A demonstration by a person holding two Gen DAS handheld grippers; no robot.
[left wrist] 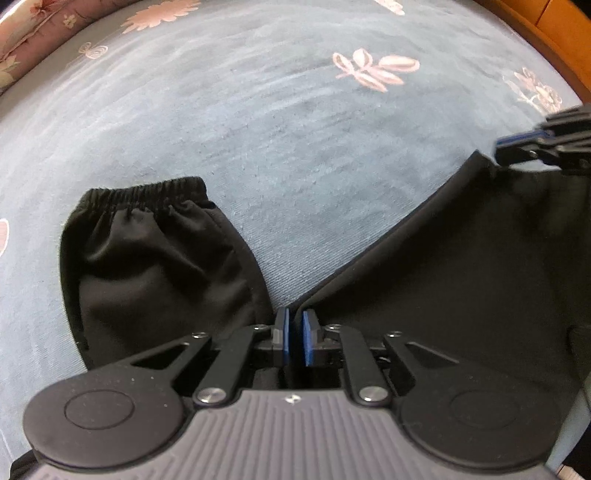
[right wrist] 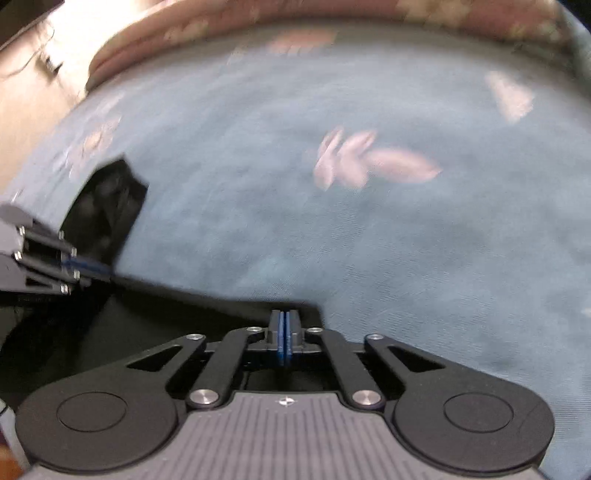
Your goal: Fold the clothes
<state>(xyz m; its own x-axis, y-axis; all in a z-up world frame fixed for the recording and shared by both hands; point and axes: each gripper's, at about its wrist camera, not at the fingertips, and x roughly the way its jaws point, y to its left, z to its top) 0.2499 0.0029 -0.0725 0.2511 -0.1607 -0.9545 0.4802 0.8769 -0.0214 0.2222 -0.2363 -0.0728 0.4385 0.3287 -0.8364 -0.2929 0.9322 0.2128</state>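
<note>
Black trousers lie on a blue-grey bedspread (left wrist: 295,129). One leg with an elastic cuff (left wrist: 147,192) points up at the left, and a wider black panel (left wrist: 461,277) spreads to the right. My left gripper (left wrist: 295,323) sits where the two parts meet, its blue pads a narrow gap apart with the cloth's edge at their tips. It also shows at the left edge (right wrist: 92,273) of the blurred right wrist view. My right gripper (right wrist: 284,321) is shut on the panel's far corner (right wrist: 310,310). The left wrist view shows that gripper (left wrist: 517,146) at the raised corner.
The bedspread carries pink flower prints (left wrist: 373,70) and stretches wide beyond the trousers. A pink patterned quilt or pillow (left wrist: 29,33) lies along the far edge. A wooden bed frame (left wrist: 546,44) borders the far right. A pale floor (right wrist: 33,74) shows past the bed.
</note>
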